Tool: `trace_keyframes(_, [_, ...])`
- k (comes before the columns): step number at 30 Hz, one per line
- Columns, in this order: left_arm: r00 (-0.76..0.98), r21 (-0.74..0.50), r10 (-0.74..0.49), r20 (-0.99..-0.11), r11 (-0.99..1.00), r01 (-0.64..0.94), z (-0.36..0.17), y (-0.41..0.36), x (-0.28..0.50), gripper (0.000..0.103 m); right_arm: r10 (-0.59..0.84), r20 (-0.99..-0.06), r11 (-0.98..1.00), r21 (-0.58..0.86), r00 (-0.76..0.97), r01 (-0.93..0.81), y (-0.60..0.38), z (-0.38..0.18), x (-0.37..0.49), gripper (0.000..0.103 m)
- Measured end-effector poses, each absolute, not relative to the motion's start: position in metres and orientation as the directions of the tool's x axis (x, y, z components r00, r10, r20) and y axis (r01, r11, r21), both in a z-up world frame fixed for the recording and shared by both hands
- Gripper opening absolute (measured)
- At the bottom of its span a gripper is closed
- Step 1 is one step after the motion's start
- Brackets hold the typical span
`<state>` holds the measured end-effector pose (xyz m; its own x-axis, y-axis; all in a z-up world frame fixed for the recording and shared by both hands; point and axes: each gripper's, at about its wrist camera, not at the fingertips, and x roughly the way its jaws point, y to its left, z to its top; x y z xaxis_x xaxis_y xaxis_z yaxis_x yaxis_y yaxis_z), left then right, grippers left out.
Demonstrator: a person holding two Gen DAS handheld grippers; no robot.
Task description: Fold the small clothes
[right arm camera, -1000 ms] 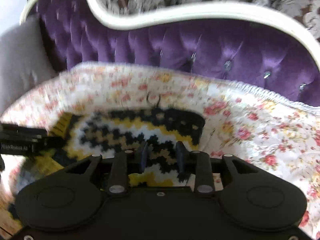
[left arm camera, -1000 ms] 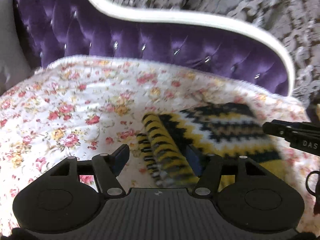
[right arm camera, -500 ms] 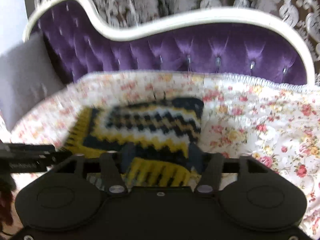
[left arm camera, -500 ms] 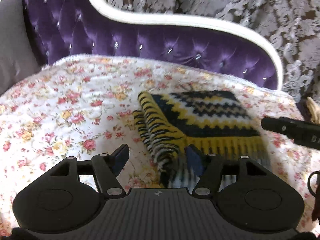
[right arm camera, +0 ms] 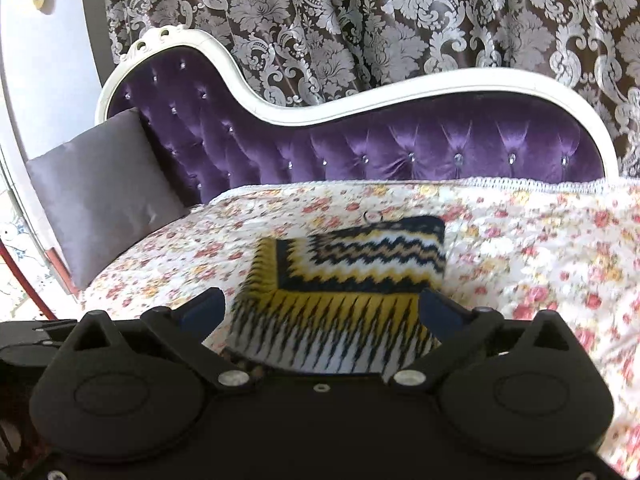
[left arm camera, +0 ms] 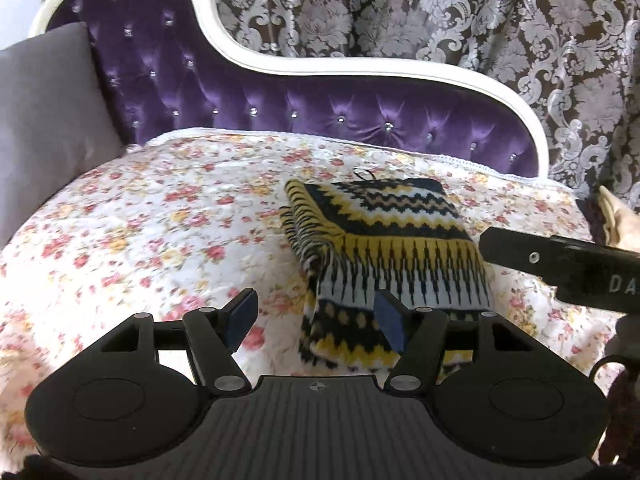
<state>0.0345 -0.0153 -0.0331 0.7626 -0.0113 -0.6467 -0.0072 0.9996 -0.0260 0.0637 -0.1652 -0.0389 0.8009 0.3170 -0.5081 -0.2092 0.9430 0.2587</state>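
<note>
A small knitted garment (left arm camera: 384, 248) with yellow, black and white zigzag pattern lies folded in a thick rectangle on the floral bedspread (left arm camera: 160, 232). It also shows in the right wrist view (right arm camera: 352, 280). My left gripper (left arm camera: 316, 318) is open and empty, just in front of the garment's near left corner. My right gripper (right arm camera: 320, 312) is open and empty, its jaws wide apart on either side of the garment's near edge without gripping it. The right gripper's body (left arm camera: 560, 264) shows at the right of the left wrist view.
The bedspread covers a purple tufted chaise (right arm camera: 400, 152) with a white frame. A grey cushion (right arm camera: 104, 184) leans at its left end. Patterned curtains (right arm camera: 360, 20) hang behind. A beige item (left arm camera: 616, 216) sits at the far right.
Both grippers have pulled back and up from the garment. The right gripper, narrow over the garment a second ago, has opened wide. The garment stays folded on the bedspread.
</note>
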Motion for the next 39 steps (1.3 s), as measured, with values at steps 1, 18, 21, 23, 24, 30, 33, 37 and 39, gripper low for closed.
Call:
trace_keyframes(1, [0.763,-0.031,-0.016,-0.646,1.000,-0.005,-0.032,-0.015,0.031,0.063,0.320,-0.508,0.942,0.257,0.800,-0.213,-0.164,-0.039,0.059,0.103])
trace_keyframes(18, [0.754,-0.125,-0.076,-0.652,0.992,-0.009,-0.040,-0.008,0.006,0.087,0.252,-0.558,0.965,0.210,0.791,-0.159,-0.161,-0.049,0.025,0.103])
trace_keyframes(21, [0.753,-0.112,-0.067,-0.655,0.994,-0.009,-0.040,-0.010,0.006,0.087,0.241,-0.561,0.968,0.200,0.792,-0.152,-0.161,-0.050,0.021,0.103])
trace_keyframes(23, [0.754,-0.099,-0.057,-0.654,0.995,-0.010,-0.041,-0.011,0.005,0.087,0.235,-0.563,0.969,0.195,0.792,-0.150,-0.162,-0.051,0.020,0.103])
trace_keyframes(24, [0.754,-0.094,-0.053,-0.655,0.995,-0.011,-0.041,-0.011,0.006,0.087,0.236,-0.564,0.969,0.196,0.791,-0.149,-0.162,-0.052,0.020,0.103])
trace_keyframes(30, [0.750,-0.082,-0.037,-0.661,0.996,-0.023,-0.044,-0.010,0.005,0.087,0.223,-0.573,0.972,0.193,0.789,-0.134,-0.166,-0.054,0.019,0.103])
trace_keyframes(33, [0.746,-0.083,-0.034,-0.666,0.996,-0.029,-0.045,-0.009,0.006,0.087,0.217,-0.579,0.974,0.186,0.786,-0.132,-0.168,-0.055,0.018,0.103])
trace_keyframes(37, [0.740,-0.081,-0.024,-0.672,0.996,-0.041,-0.047,-0.006,0.007,0.087,0.213,-0.585,0.975,0.179,0.783,-0.132,-0.168,-0.057,0.017,0.103])
trace_keyframes(39, [0.740,-0.080,-0.021,-0.673,0.996,-0.044,-0.047,-0.005,0.007,0.087,0.209,-0.589,0.976,0.173,0.781,-0.130,-0.167,-0.058,0.016,0.103])
